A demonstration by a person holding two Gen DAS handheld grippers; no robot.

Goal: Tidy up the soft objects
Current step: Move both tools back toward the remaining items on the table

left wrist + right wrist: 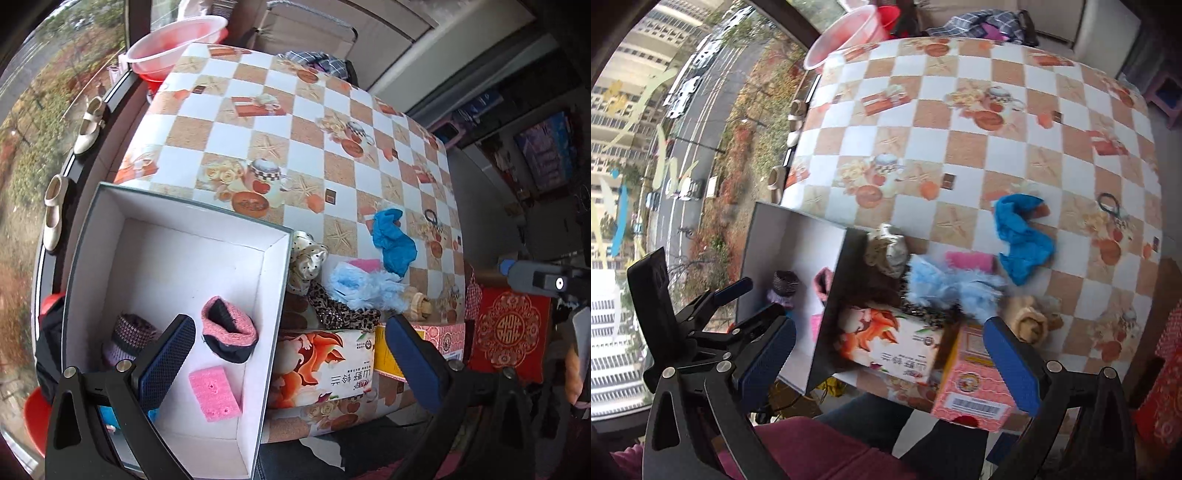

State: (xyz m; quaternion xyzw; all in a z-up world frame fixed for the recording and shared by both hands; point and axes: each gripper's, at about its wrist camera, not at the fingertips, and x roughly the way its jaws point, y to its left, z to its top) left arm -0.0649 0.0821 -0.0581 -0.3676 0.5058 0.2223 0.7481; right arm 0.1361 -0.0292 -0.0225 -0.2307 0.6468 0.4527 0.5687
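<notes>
A white open box [92, 266] sits at the table's near left. It holds a pink sponge [215, 393], a pink-and-black sock [227, 334] and a purple knitted piece [127, 338]. My left gripper [291, 354] is open and empty, above the box's right wall. Right of the box lie a dotted cream cloth [308, 260], a light blue fluffy thing [364, 286], a blue glove [391, 242] and a leopard-print fabric [343, 314]. My right gripper [890, 358] is open and empty, above the near table edge, with the fluffy thing [945, 286] and the glove [1021, 232] ahead.
A printed tissue box [325, 365] and a pink carton [975, 384] stand at the near table edge. A tan plush toy [1030, 323] lies beside them and a black hair tie [1110, 205] at the right. A pink basin [173, 44] stands beyond the far corner.
</notes>
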